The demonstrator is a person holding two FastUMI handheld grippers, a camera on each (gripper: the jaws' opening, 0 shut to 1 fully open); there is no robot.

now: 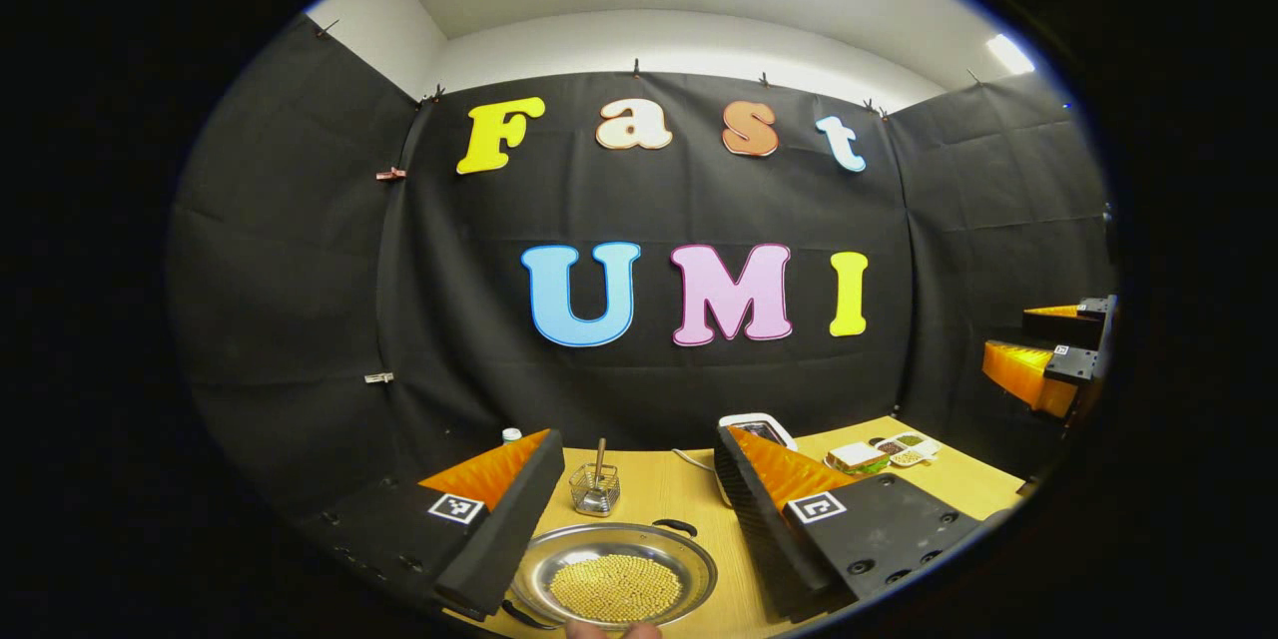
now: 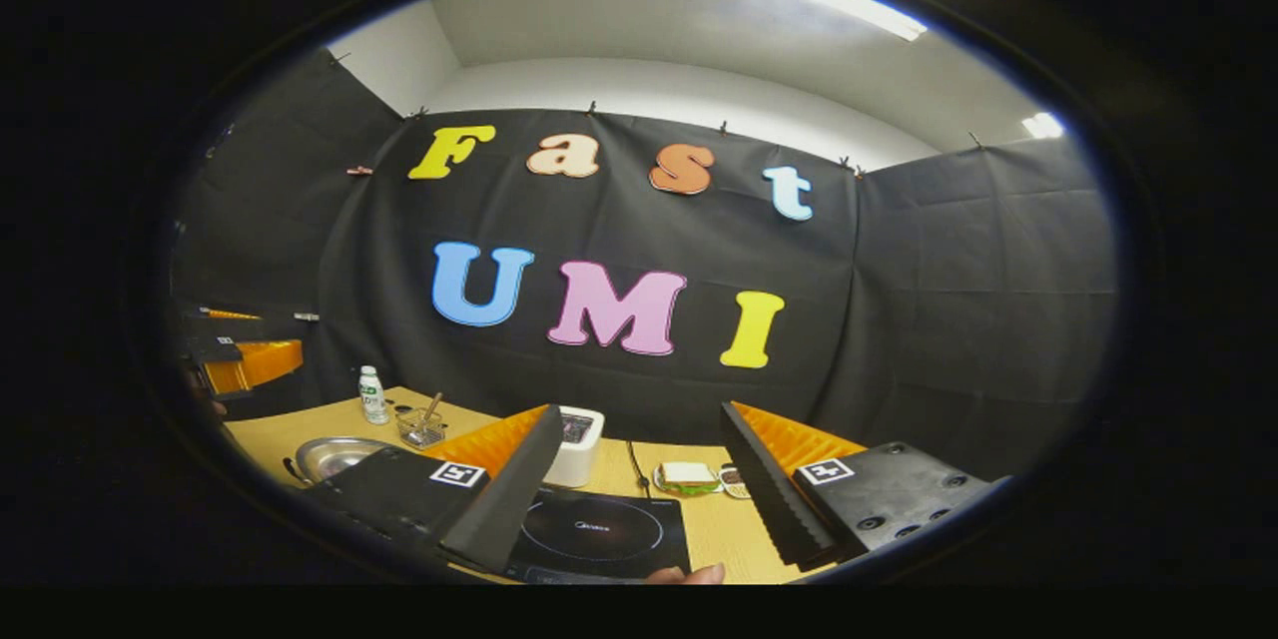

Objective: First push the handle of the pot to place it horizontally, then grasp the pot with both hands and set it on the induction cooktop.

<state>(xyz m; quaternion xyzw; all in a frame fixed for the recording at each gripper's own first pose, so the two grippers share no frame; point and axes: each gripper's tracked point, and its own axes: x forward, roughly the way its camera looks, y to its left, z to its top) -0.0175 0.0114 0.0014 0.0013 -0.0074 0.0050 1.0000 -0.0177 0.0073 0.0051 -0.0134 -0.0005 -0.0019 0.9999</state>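
The pot (image 1: 614, 574) is a shallow steel pan holding small yellow beads, low in the left gripper view. One black handle (image 1: 675, 526) sits at its far right rim and another (image 1: 524, 614) at its near left, so they lie on a diagonal. My left gripper (image 1: 639, 439) stands open above the pot, touching nothing. In the right gripper view the black induction cooktop (image 2: 599, 529) lies just under my open right gripper (image 2: 641, 411). The pot (image 2: 334, 457) is off to its left. Each gripper shows far off in the other's view: the right gripper (image 1: 1048, 359), the left gripper (image 2: 240, 354).
On the wooden table (image 1: 659, 489) stand a wire basket with a stick (image 1: 595, 489), a white appliance (image 1: 759, 427), a sandwich box (image 1: 857, 457) and small dishes (image 1: 907, 447). A small bottle (image 2: 371, 394) stands at the back left. A fingertip (image 2: 689, 574) shows by the cooktop's near edge.
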